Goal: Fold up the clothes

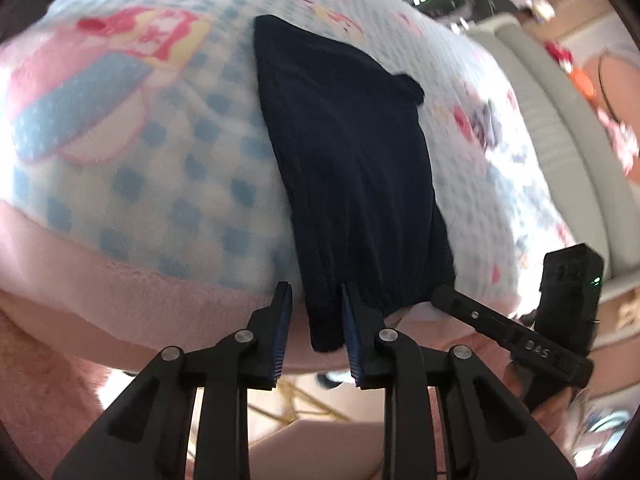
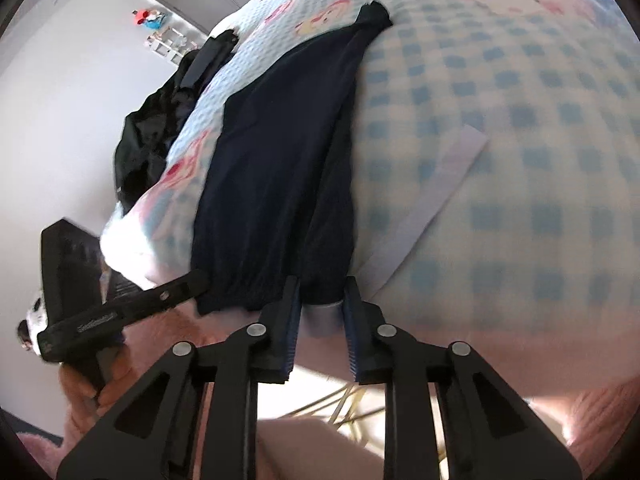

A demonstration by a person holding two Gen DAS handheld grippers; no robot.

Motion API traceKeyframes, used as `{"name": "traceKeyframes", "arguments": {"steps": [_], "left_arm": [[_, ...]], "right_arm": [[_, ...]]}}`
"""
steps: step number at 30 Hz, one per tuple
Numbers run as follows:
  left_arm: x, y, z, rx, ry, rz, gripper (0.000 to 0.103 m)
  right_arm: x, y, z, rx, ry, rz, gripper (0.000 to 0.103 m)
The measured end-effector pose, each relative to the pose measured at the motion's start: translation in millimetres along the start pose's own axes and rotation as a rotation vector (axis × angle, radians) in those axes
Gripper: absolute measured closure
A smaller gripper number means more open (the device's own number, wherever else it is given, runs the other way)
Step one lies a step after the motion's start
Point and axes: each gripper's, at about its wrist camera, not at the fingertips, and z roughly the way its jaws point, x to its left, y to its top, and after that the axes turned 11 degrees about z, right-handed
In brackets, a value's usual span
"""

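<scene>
Left gripper (image 1: 316, 312) jaws parted, astride the near hem corner of the navy garment (image 1: 348, 168). Right gripper (image 2: 322, 308) jaws parted around its other corner. Garment lies lengthwise on the checked blanket (image 2: 520, 160); black clothes pile (image 2: 160, 120) beyond, pale strip (image 2: 432, 196) alongside.

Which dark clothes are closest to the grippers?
The navy garment lying flat on the checked blanket; the black pile sits farther off at the bed's edge.

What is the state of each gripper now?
Left gripper: jaws open, at the near edge of the dark garment, not clamped.
Right gripper: jaws open around its near edge.
</scene>
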Motion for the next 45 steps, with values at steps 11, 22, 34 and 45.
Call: {"name": "traceKeyframes", "arguments": {"steps": [11, 22, 34, 45], "left_arm": [[20, 41, -28, -0.096, 0.001, 0.035, 0.065], [-51, 176, 58, -0.072, -0.018, 0.243, 0.066], [-82, 235, 128, 0.025, -0.040, 0.369, 0.067], [-63, 244, 127, -0.071, 0.005, 0.306, 0.067]], "right_arm": [[2, 29, -55, -0.127, -0.042, -0.048, 0.068], [12, 157, -6, -0.207, -0.202, -0.062, 0.066], [-8, 206, 25, -0.203, -0.122, -0.007, 0.065], [-14, 215, 23, -0.312, -0.235, -0.026, 0.066]]}}
